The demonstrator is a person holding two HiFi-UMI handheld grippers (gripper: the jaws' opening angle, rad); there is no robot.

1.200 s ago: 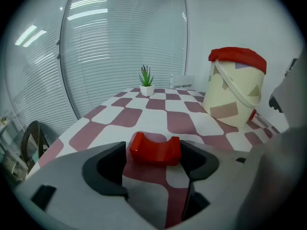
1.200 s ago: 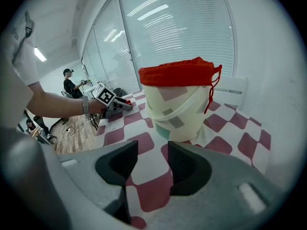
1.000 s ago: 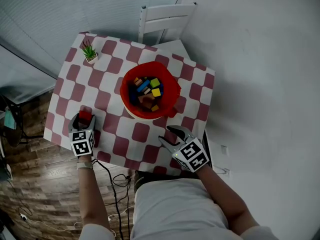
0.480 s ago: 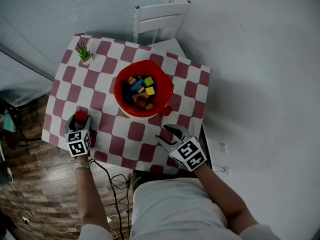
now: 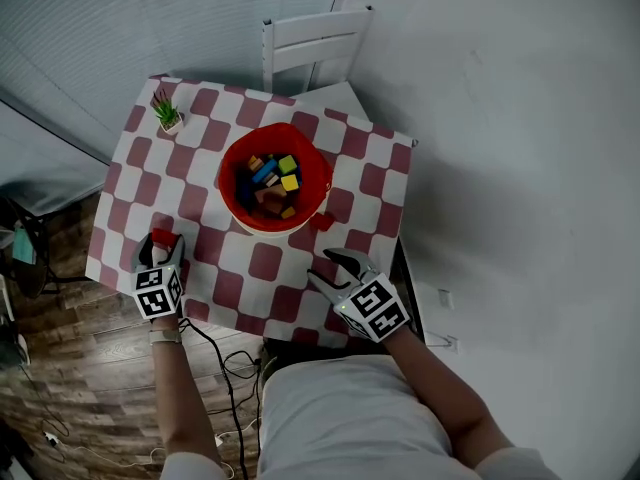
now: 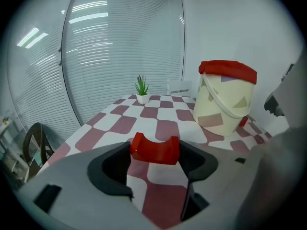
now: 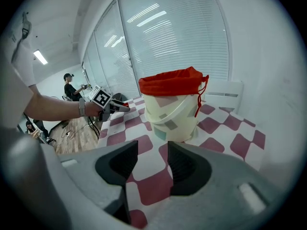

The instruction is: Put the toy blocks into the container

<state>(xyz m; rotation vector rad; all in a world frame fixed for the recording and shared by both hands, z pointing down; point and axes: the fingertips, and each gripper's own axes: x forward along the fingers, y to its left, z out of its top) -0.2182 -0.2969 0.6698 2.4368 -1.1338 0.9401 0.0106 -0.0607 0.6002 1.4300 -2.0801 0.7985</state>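
Blocks (image 5: 272, 176) in container (image 5: 226, 171) on table (image 5: 265, 263)

Table (image 5: 265, 263) with red-and-white checked cloth. At centre stands a red-lined bucket (image 5: 226, 168); at the far left corner, a small potted plant (image 5: 167, 114). A small red block (image 5: 320, 221) lies just beside the bucket. Near the left edge, a red arch block (image 6: 154, 148) sits clasped in the left gripper (image 6: 157, 152).

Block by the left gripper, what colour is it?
Red block, best seen in the left gripper view.
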